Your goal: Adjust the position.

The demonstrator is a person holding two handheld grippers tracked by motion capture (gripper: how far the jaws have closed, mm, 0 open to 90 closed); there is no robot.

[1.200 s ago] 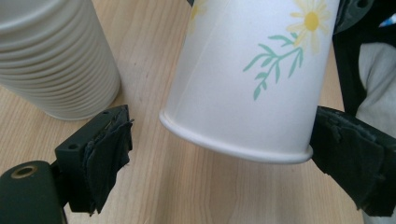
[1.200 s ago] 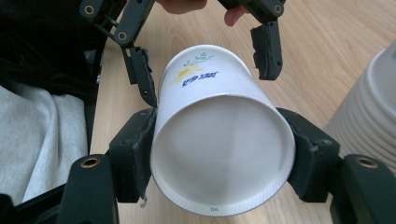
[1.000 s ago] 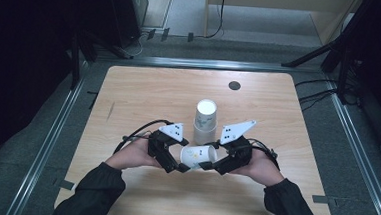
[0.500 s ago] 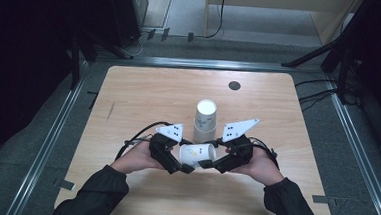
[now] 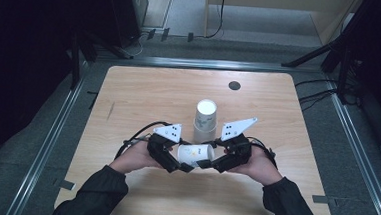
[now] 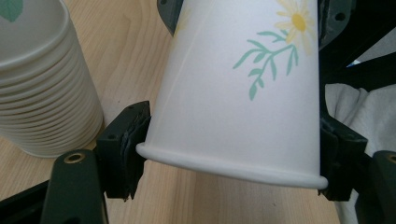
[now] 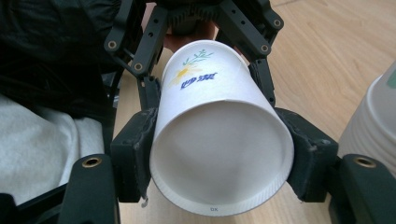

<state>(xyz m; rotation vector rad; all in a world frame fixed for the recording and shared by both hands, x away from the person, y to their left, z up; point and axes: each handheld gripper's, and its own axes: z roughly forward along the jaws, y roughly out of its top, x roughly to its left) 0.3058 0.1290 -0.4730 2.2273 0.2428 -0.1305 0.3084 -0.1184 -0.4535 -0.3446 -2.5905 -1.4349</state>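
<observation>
1. High view shows our wooden table [image 5: 144, 92], with a stack of paper cups [image 5: 206, 119] standing near the middle.
2. We hold one paper cup [image 5: 195, 154] on its side, just in front of the stack.
3. Our right tongs [image 5: 208, 163] are clamped on its bottom end.
4. Our left tongs [image 5: 181, 165] have just been closing on the cup's rim end and now press it.

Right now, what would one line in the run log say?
held: white daisy-print paper cup on its side | left gripper: jaws just closed on rim end | right gripper: jaws grip base end | cup stack behind
</observation>
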